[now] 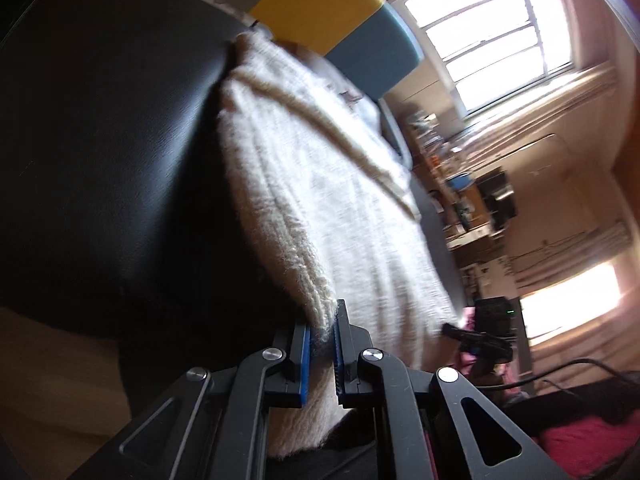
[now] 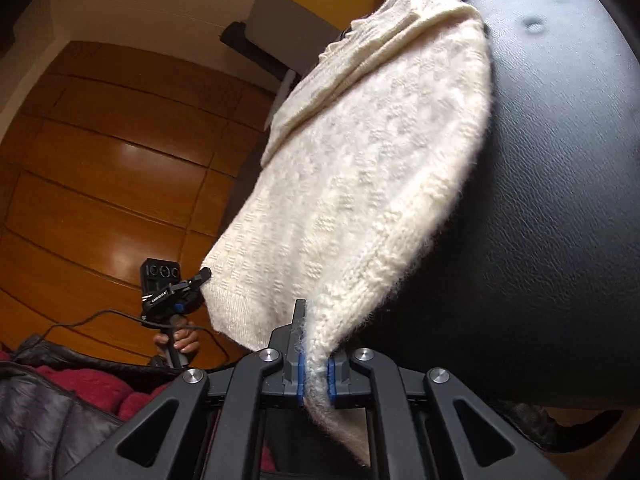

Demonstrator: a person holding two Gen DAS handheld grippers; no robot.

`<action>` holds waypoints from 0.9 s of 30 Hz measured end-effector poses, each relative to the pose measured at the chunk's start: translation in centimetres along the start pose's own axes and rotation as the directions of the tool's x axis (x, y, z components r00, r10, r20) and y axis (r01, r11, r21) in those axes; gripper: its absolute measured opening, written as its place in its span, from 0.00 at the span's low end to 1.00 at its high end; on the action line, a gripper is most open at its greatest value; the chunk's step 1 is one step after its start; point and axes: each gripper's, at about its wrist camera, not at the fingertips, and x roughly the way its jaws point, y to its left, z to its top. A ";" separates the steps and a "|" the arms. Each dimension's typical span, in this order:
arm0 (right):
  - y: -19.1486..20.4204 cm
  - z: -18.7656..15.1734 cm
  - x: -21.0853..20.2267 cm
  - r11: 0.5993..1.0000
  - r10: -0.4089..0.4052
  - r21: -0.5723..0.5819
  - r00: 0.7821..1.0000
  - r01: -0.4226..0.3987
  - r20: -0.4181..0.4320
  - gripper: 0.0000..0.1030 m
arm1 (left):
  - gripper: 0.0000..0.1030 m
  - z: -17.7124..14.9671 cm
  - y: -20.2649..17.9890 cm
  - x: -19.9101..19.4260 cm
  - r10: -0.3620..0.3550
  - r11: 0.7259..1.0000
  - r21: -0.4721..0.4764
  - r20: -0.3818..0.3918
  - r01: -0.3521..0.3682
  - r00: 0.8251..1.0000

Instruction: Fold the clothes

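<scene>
A cream knitted sweater hangs stretched between both grippers, its far end draped over a black leather surface. My left gripper is shut on one lower corner of the sweater. My right gripper is shut on the other lower corner of the sweater. The left gripper also shows in the right wrist view, holding the sweater's hem. The right gripper also shows in the left wrist view, small and dark, at the sweater's far edge.
The black leather surface fills the right of the right wrist view. A wooden floor lies below. A red cloth and a dark puffer jacket lie nearby. Bright windows and cluttered shelves stand beyond.
</scene>
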 end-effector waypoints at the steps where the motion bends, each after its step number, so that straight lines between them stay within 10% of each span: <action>1: 0.3 0.7 0.1 1.000 0.015 -0.001 1.000 -0.015 0.009 0.06 | 0.09 0.6 -0.1 0.0 -0.021 1.000 -0.006 0.005 0.021 1.000; 14: -0.3 19.5 2.8 0.999 0.035 -0.004 0.983 -0.035 0.178 0.06 | 0.09 17.7 -1.8 3.5 -0.235 0.968 -0.042 0.208 0.249 0.949; 20: -6.9 27.7 6.3 0.972 -0.134 0.221 0.967 0.085 0.215 0.09 | 0.09 27.3 3.0 12.1 -0.044 0.962 -0.257 0.197 0.095 0.979; 24: -9.3 28.1 7.3 0.963 -0.139 0.253 0.971 0.087 0.195 0.04 | 0.09 28.4 8.2 16.5 0.081 0.913 -0.406 0.107 -0.030 0.991; 27: -9.0 26.8 7.4 0.971 -0.130 0.221 0.978 0.093 0.161 0.05 | 0.09 27.5 8.1 16.4 0.073 0.930 -0.368 0.114 -0.026 0.991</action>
